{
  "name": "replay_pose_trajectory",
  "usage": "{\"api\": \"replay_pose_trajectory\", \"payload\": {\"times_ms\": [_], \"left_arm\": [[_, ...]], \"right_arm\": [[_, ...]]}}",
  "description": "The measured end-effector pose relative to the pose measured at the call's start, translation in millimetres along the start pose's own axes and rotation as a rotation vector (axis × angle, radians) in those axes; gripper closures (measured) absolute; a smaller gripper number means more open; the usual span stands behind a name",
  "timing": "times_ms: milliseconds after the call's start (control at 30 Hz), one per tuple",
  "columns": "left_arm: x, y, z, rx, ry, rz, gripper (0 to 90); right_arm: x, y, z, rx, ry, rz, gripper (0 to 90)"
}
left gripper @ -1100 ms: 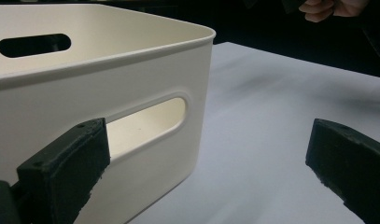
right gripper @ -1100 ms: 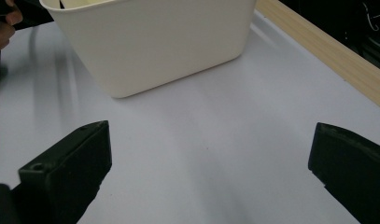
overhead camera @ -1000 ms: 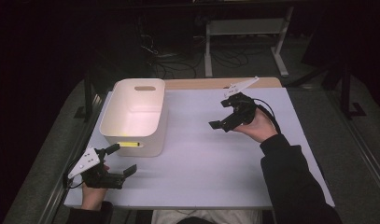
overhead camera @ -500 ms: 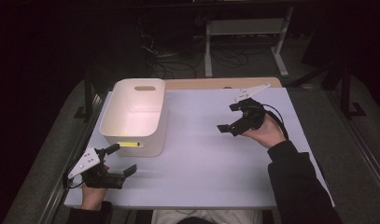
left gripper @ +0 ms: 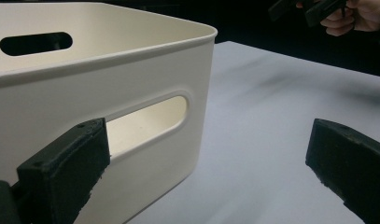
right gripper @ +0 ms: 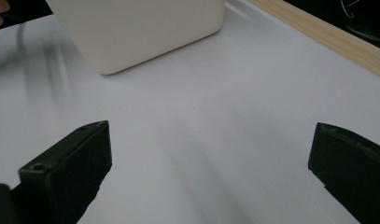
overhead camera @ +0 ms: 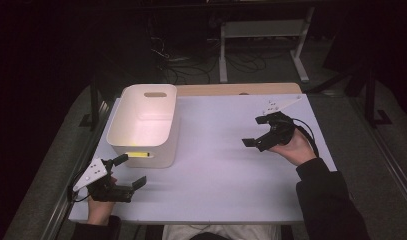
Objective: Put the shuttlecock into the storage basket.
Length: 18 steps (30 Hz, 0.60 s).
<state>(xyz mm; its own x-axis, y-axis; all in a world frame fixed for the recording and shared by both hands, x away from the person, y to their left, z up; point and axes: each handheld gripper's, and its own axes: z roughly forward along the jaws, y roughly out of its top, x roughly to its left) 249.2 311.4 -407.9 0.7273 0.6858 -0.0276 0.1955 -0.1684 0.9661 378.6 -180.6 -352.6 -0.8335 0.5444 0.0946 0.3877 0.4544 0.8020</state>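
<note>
A white plastic bin [overhead camera: 146,120] with slot handles stands on the left part of the white table [overhead camera: 216,170]; its inside looks bare. My left gripper [overhead camera: 129,171] hovers at the table's front left corner, just in front of the bin's near wall [left gripper: 131,135], jaws wide open with nothing between them. My right gripper [overhead camera: 255,131] is held over the right side of the table, also open and holding nothing, pointing left toward the bin [right gripper: 141,28]. The right hand [left gripper: 351,16] appears far off in the left gripper view.
A wooden strip [overhead camera: 236,89] runs along the table's far edge. Behind the table are a metal stand [overhead camera: 261,35] and floor cables [overhead camera: 176,65] in the dark. Bare table surface lies between the bin and my right gripper.
My right gripper has drifted right and toward the near side, away from the bin. The left gripper and the bin have stayed put.
</note>
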Motion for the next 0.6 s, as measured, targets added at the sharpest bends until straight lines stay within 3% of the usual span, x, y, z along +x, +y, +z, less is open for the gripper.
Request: {"api": "replay_pose_trajectory", "payload": {"times_ms": [600], "left_arm": [[0.0,0.0,0.1,0.001,0.002,0.0,0.0]], "right_arm": [[-2.6,-27.0,-15.3,-0.022,-0.018,0.056,0.0]]}}
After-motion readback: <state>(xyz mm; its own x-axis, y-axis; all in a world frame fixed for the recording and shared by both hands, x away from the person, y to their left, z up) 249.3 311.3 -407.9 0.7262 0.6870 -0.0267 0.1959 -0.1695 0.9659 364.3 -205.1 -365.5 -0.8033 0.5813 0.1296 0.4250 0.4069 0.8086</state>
